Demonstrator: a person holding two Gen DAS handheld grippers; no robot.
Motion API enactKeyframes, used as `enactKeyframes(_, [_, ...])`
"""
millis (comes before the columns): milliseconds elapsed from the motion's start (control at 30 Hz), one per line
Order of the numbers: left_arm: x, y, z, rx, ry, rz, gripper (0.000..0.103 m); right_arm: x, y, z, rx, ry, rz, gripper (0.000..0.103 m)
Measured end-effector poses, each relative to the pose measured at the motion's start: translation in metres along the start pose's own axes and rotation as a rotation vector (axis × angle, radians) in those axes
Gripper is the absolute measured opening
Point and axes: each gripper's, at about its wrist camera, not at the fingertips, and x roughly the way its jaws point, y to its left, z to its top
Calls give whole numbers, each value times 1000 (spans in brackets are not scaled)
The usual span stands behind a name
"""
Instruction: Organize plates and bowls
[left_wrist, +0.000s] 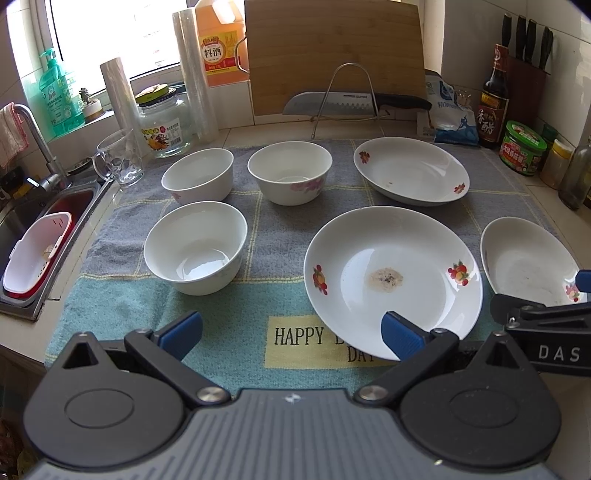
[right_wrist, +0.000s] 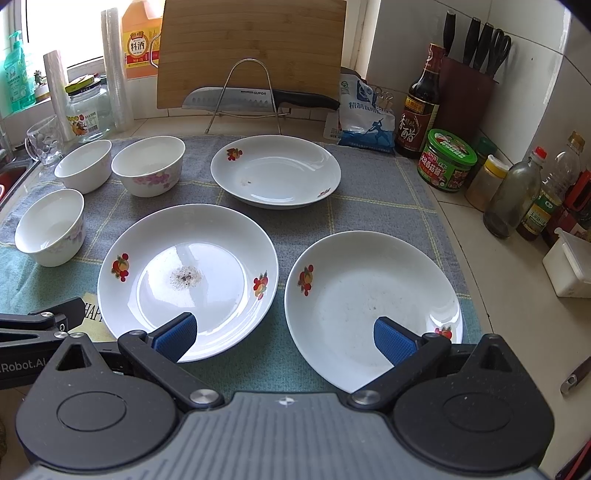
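We find three bowls and three plates on the towel covering the desk. The stained plate is our landmark: the left gripper hangs over its near-left edge, jaws apart and empty. The right gripper, jaws likewise apart, spans the gap between it and the neighbouring plate to its right.

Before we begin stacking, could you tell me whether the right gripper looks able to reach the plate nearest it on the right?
Probably yes: the right gripper is open, the right-hand plate lies just ahead, and nothing stands between them.
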Motion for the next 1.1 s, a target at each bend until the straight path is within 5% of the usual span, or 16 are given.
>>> enactKeyframes(1100, [3,6,2,15,-6,-17,102,-4,8,6,-11,-2,-29,103])
